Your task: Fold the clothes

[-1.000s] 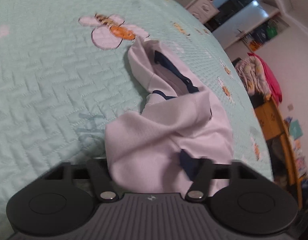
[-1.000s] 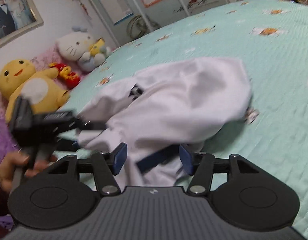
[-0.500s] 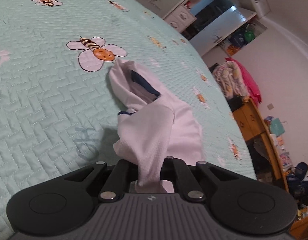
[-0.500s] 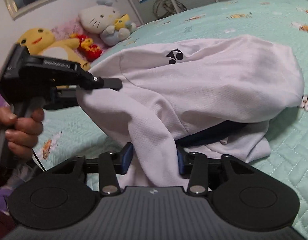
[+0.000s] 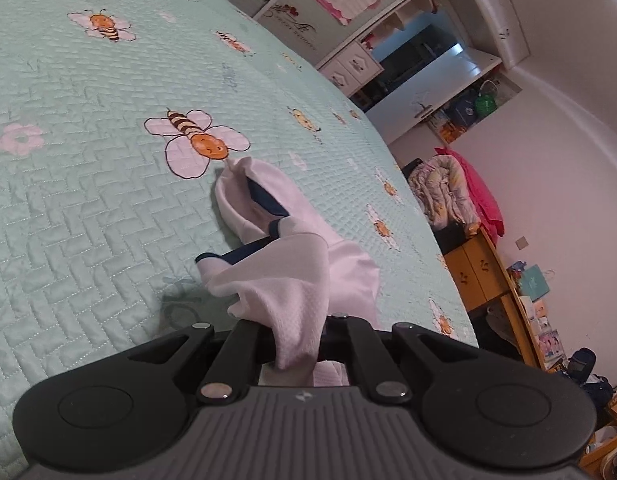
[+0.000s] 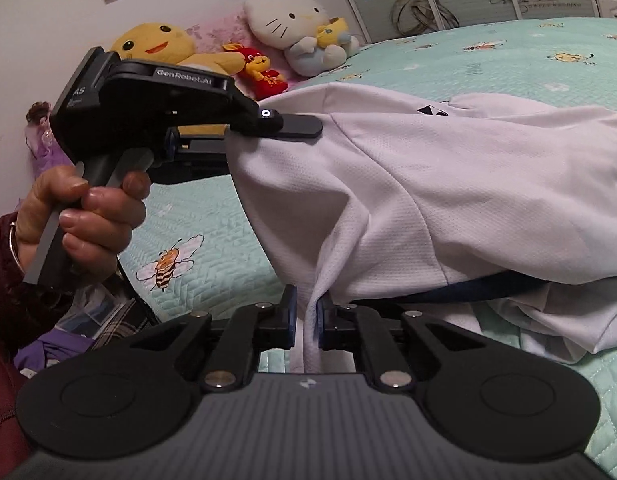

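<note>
Now your left gripper (image 5: 298,344) is clamped on a bunched edge of the shirt (image 6: 448,192), and your right gripper (image 6: 306,320) is closing on another fold of it, cloth between the pads. The shirt hangs lifted between the two, its far end trailing on the bed (image 5: 88,208). Holding two points apart likely lets the cloth drape open, so you can find the seams before laying it flat.

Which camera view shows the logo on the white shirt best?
The right wrist view: the small dark logo sits in plain sight on top of the white shirt. The left wrist view shows only bunched cloth and dark trim, no logo.
</note>
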A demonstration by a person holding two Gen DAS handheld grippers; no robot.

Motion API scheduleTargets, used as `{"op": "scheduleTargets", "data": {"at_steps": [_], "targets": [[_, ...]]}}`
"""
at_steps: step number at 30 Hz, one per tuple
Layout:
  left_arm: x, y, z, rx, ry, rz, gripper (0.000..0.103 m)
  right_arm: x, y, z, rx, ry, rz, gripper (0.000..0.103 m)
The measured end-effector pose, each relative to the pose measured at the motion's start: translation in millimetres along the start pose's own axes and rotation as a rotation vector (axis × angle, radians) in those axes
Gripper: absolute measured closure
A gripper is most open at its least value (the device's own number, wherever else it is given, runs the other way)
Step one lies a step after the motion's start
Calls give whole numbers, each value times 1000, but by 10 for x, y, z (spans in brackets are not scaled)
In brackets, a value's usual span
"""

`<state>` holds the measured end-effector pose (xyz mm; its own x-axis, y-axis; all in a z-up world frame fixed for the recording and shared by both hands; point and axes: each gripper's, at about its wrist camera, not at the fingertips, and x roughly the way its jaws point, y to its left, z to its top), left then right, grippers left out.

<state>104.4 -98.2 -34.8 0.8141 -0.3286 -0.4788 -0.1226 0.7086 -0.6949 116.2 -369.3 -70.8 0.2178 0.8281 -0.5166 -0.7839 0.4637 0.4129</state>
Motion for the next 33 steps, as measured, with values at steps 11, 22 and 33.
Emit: {"op": "scheduleTargets", "data": {"at_steps": [11, 22, 33], "targets": [[633, -976, -182, 273, 186, -159, 100, -635, 287, -10, -238, -124, -261, 29], [979, -1280, -308, 409, 330, -275, 84, -576, -28, 3, -228, -272, -585, 99], [1190, -322, -65, -189, 349, -515, 60, -575, -241, 74, -295, -159, -557, 94]]}}
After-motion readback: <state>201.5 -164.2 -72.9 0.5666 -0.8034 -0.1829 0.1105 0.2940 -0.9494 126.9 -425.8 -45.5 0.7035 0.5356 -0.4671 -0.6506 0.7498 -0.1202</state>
